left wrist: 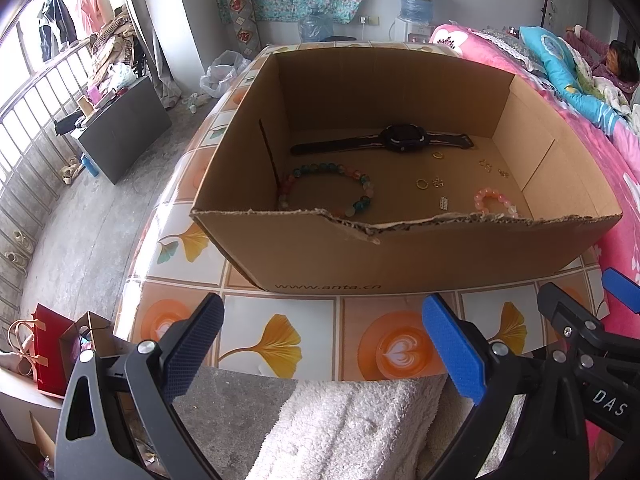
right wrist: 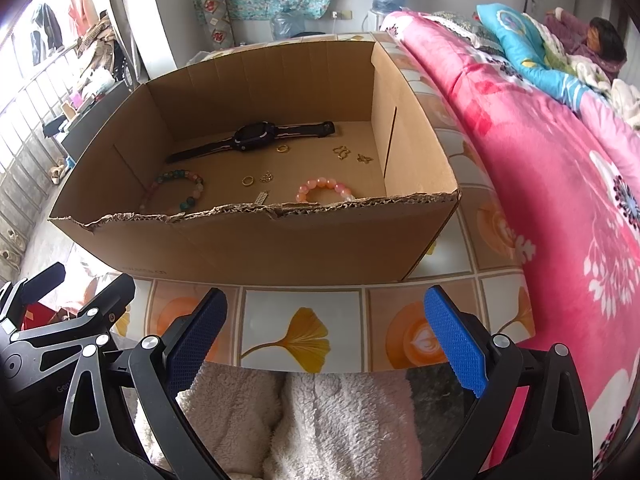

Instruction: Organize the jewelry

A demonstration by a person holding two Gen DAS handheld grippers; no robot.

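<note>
Jewelry lay loose on the floor of the cardboard box [left wrist: 304,252] on the tiled tabletop [left wrist: 280,340]; black watch [left wrist: 396,139] at 12 o'clock, multicolour bead bracelet [left wrist: 332,190] at 9, pink bead bracelet [right wrist: 324,189] at 4, gold rings [right wrist: 247,180] and tiny charms [right wrist: 341,153] mid-floor. Left gripper [left wrist: 324,348] and right gripper [right wrist: 328,340] both hung released and empty, short of the box. Beads prob. light, slippery; pinch across the strand. Rings flat, fiddly. Torn front wall stood in the way; pink bedding [right wrist: 560,200] at 3 o'clock.
</note>
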